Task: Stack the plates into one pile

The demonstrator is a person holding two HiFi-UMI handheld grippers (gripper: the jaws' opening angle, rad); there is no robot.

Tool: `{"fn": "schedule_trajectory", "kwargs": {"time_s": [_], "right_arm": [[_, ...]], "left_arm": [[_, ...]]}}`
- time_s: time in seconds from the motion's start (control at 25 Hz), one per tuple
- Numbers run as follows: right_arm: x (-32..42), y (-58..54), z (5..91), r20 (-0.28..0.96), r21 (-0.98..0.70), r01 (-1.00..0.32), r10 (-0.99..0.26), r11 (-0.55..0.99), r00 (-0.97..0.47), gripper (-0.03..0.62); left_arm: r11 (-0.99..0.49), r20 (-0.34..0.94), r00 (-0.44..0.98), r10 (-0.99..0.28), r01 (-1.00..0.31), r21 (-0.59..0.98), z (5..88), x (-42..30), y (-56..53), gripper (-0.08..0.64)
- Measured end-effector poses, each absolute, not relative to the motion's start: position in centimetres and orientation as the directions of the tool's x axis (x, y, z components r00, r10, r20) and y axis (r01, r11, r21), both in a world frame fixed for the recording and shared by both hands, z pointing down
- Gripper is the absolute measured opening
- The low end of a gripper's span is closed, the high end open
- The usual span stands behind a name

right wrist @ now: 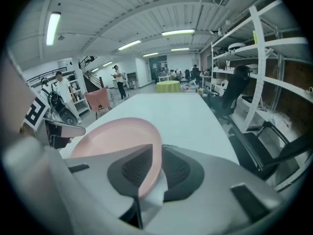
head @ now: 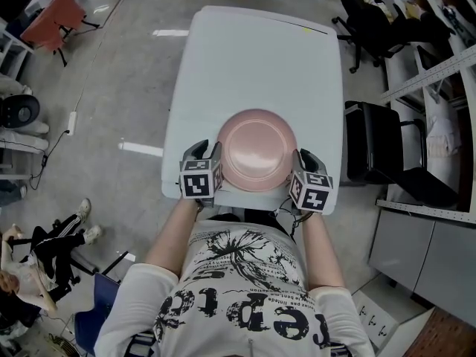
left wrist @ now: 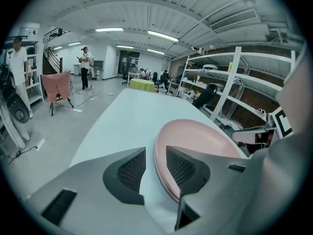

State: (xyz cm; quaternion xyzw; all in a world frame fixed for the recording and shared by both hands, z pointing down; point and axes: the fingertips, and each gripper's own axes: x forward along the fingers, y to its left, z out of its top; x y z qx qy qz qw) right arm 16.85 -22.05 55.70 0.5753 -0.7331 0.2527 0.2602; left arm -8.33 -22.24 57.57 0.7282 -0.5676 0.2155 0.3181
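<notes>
**Left gripper point(head: 207, 150) and right gripper point(head: 303, 157) flanked one pink pile point(head: 256, 149)**

Both hand-held grippers sat low in the middle of the head view, at the near edge of the white table point(head: 253, 58), one at each side of the pile. The left gripper view showed the left gripper point(left wrist: 155, 156) with its jaws spread: the pile's rim point(left wrist: 195, 136) ran between the pads, and bare table showed between the rim and the left pad. The right gripper point(right wrist: 156, 153) also had the rim point(right wrist: 112, 136) between its jaws; they stood narrower, yet seemed loose on it rather than pinching.

Judged from these views, the stacking looked done or nearly so. Only one round pink shape lay on the table, just above the grippers in the frame, and no loose plate showed anywhere else on the tabletop. What seemed left was to draw both grippers clear.

From above, the pile read as a single disc. The left gripper view alone showed layered edges at the rim, suggesting more than one plate; how many I could not tell. The gripper views also took in what the head view missed: shelving point(right wrist: 254, 53) at the right of the frame, a yellow-green table point(right wrist: 168, 86) far back, and people standing point(left wrist: 86, 67) at the upper left. Only the head view showed the black chairs point(head: 387, 147) at the right of the frame.
</notes>
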Motion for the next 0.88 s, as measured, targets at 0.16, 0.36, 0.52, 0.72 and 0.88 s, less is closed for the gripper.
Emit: {"fn": "schedule_trajectory", "kwargs": {"time_s": [0.16, 0.36, 0.52, 0.72, 0.88], "right_arm": [[15.8, -22.3, 52.3, 0.574, -0.078, -0.966, -0.781, 0.246, -0.245, 0.008], [15.0, -22.5, 48.6, 0.478, -0.038, -0.950, -0.829, 0.311, -0.290, 0.006], [13.5, -22.4, 44.8, 0.354, 0.025, -0.922, -0.866, 0.386, -0.353, 0.006], [12.6, -21.7, 41.5, 0.241, 0.064, -0.901, -0.883, 0.429, -0.403, 0.005], [11.6, -21.6, 40.8, 0.222, 0.061, -0.880, -0.866, 0.471, -0.448, 0.005]], "left_arm": [[-0.239, 0.529, 0.301, -0.794, -0.954, 0.183, 53.1, -7.8, -23.0, 0.002], [-0.333, 0.422, 0.380, -0.823, -0.925, 0.183, 49.6, -6.3, -23.2, 0.003], [-0.438, 0.291, 0.484, -0.825, -0.874, 0.211, 45.7, -5.4, -23.1, 0.003], [-0.518, 0.132, 0.545, -0.828, -0.833, 0.194, 41.7, -5.2, -22.6, 0.002], [-0.541, 0.118, 0.552, -0.825, -0.833, 0.113, 40.6, -5.1, -22.6, 0.002]]}}
